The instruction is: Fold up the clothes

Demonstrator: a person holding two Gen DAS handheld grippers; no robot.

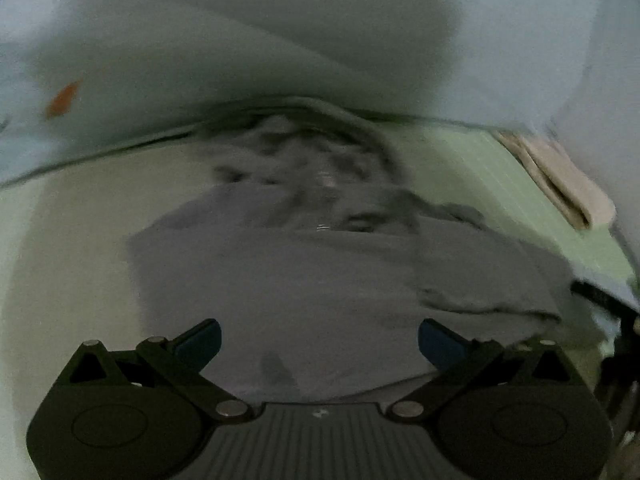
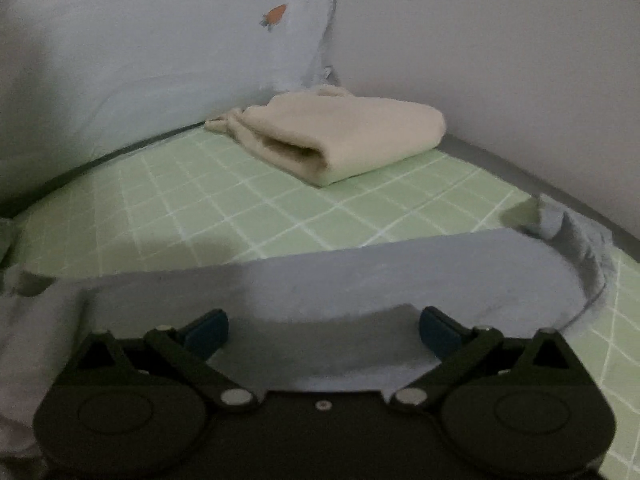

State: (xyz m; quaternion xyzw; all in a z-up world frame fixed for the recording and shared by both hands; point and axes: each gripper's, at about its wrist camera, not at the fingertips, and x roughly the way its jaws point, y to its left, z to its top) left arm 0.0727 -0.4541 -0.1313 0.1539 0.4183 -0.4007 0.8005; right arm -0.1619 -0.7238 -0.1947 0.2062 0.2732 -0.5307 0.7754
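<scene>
A grey garment (image 1: 304, 276) lies spread on the bed in the left wrist view, flat near me and bunched into wrinkles at its far end. My left gripper (image 1: 319, 346) hovers over its near part with the blue pads wide apart and nothing between them. In the right wrist view the same grey garment (image 2: 360, 280) shows a flat folded edge and a curled hem at the right. My right gripper (image 2: 323, 332) stands open just above that cloth, gripping nothing. The left wrist picture is blurred.
A folded beige cloth (image 2: 344, 136) rests in the far corner on the green checked sheet (image 2: 192, 204); the folded beige cloth (image 1: 560, 180) also shows at the right edge of the left wrist view. A pale blue pillow (image 2: 168, 48) with an orange mark leans against the wall (image 2: 500, 40).
</scene>
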